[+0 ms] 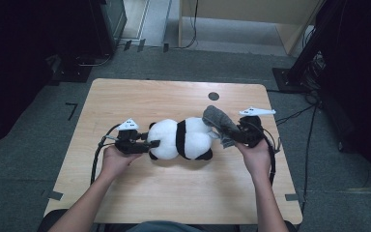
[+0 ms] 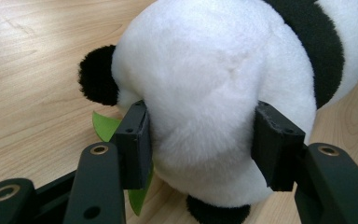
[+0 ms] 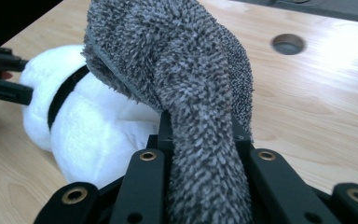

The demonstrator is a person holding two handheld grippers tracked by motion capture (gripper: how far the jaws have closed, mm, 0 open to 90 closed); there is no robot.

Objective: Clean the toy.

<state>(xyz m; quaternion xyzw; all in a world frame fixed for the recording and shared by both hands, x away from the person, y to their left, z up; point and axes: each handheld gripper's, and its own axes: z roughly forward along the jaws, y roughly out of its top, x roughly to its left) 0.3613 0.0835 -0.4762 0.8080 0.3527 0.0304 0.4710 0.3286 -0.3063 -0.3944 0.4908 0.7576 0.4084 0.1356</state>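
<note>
One plush panda (image 1: 181, 139) lies on the tabletop (image 1: 174, 193), midway between its left and right edges. One grey fuzzy cloth (image 1: 218, 121) sits toward the right edge, draped up against the panda. One green leaf-shaped piece (image 2: 103, 126) pokes out from under the panda's head. One round hole (image 1: 213, 95) is cut into the tabletop near its far edge. Two grippers are at work: one left gripper (image 1: 147, 144) and one right gripper (image 1: 232, 135), each with two black fingers (image 2: 135, 140). Two hands hold them, one left hand (image 1: 115, 159) and one right hand (image 1: 256, 155). Two black panda ears (image 2: 97, 74) can be counted in the left gripper view.
</note>
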